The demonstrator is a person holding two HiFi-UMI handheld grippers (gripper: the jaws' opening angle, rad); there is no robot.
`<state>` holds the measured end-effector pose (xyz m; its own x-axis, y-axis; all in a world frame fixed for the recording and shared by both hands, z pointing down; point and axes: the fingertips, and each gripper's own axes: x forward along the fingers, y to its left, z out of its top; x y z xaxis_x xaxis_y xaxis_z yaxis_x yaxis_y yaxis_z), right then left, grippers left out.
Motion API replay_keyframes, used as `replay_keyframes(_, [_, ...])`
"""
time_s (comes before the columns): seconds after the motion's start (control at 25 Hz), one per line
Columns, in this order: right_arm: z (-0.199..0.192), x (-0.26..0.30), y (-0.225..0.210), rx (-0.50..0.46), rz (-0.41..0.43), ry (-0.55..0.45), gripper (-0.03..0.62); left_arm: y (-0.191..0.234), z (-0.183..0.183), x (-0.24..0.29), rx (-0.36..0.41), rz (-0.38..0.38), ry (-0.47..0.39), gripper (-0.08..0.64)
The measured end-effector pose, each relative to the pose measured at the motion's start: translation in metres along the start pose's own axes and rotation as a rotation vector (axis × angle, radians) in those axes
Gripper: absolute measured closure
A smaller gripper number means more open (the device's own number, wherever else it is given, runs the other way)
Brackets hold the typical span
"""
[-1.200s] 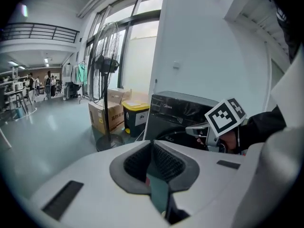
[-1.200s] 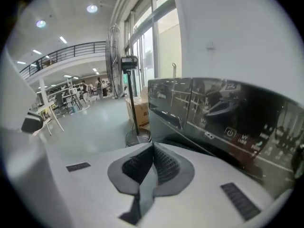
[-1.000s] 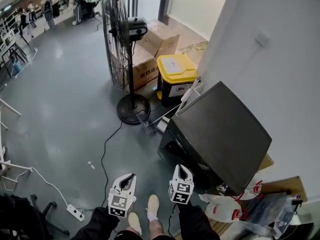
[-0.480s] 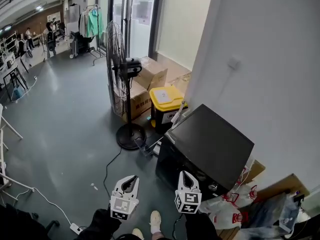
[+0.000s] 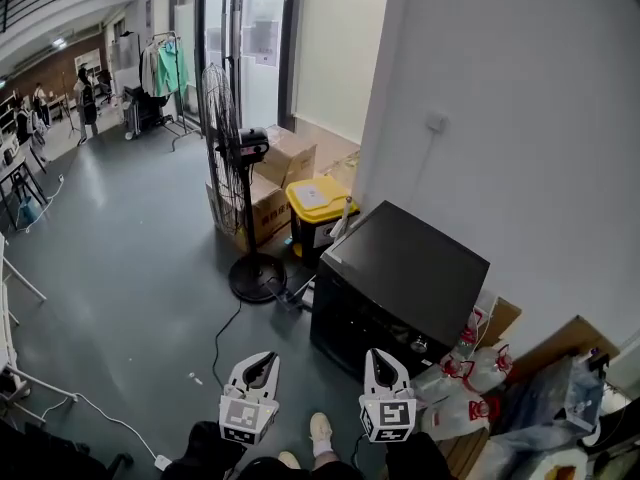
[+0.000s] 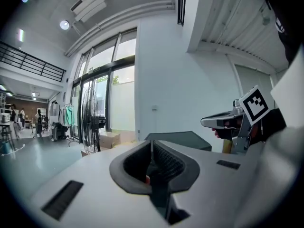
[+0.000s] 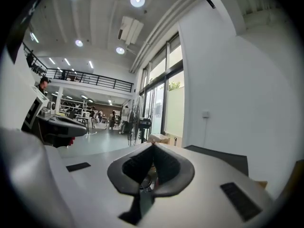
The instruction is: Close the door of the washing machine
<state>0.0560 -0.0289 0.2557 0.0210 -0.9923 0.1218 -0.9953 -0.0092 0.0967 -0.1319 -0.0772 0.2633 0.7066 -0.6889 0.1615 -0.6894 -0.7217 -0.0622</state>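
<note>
Head view: the washing machine (image 5: 405, 268) is a dark box against the white wall. Both grippers are on the near side of it, low in the frame: the left gripper (image 5: 260, 360) is well apart from it, and the right gripper (image 5: 381, 356) is close before its front face. Beyond the washing machine stand a yellow-lidded bin (image 5: 318, 198) and a pedestal fan (image 5: 232, 173). The front is too dark to tell whether the door stands open. A door like this is likely a stiff hinged panel that swings lightly but needs a firm push to latch. It probably wants pressing on the rim opposite the hinge rather than gripping. Left gripper view: the left gripper (image 6: 151, 144) has its jaws pressed together on nothing, and the washing machine's top (image 6: 183, 137) lies ahead with the right gripper (image 6: 206, 123) above its right side. Right gripper view: the right gripper (image 7: 153, 147) is likewise closed and empty, with the washing machine (image 7: 223, 158) to its right. Compared with a second ago, the head view has lifted. The washing machine now sits farther off and nearer the middle, with more wall above it and its front in sight.
</note>
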Motion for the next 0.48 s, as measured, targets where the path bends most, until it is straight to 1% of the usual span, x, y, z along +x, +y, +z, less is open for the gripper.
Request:
replay_keyframes(0.12, [0.002, -0.026, 0.006, 0.004, -0.013, -0.008, 0.575, -0.012, 0.0, -0.014, 0.0, -0.02, 0.001, 0.525])
replay_keyframes(0.24, [-0.006, -0.046, 0.007, -0.005, -0.024, 0.006, 0.575, -0.024, 0.0, -0.021, -0.002, -0.041, 0.005, 0.525])
replay_keyframes(0.48, [-0.022, -0.066, 0.008, 0.008, -0.041, 0.032, 0.575, -0.037, -0.007, -0.028, -0.005, -0.067, 0.016, 0.525])
